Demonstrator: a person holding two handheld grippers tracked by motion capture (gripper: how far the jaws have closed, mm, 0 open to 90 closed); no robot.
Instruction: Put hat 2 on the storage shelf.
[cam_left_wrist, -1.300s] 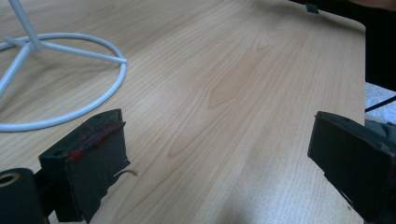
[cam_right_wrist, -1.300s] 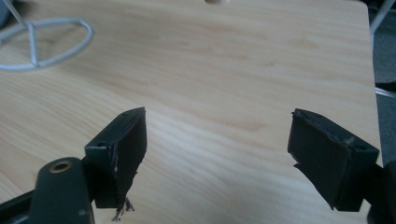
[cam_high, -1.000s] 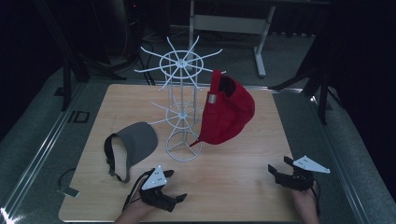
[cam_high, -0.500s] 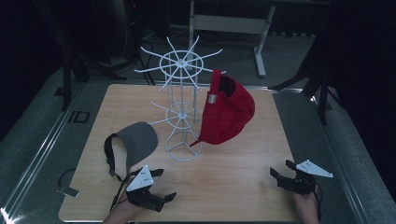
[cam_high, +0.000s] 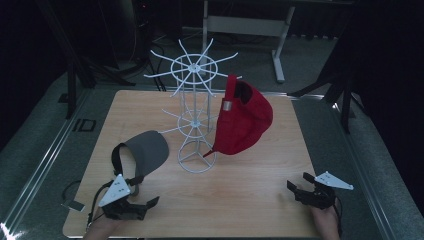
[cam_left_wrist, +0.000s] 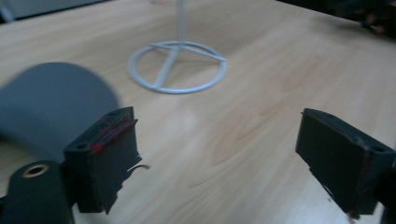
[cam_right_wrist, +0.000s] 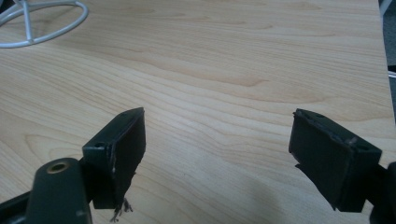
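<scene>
Tongs: left (cam_high: 142, 204) empty, closing | right (cam_high: 300, 189) agape | caps: 1 grey (cam_high: 148, 152), 1 red (cam_high: 247, 120)

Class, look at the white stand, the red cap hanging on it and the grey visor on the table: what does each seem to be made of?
White stand: thin metal wire, likely painted or coated matte white; slim rods and ring base. Red cap: woven fabric, matte, soft folds, with a small silvery strap buckle. Grey visor: smooth, stiff curved brim, probably fabric-covered or plastic, with a dark strap.
</scene>
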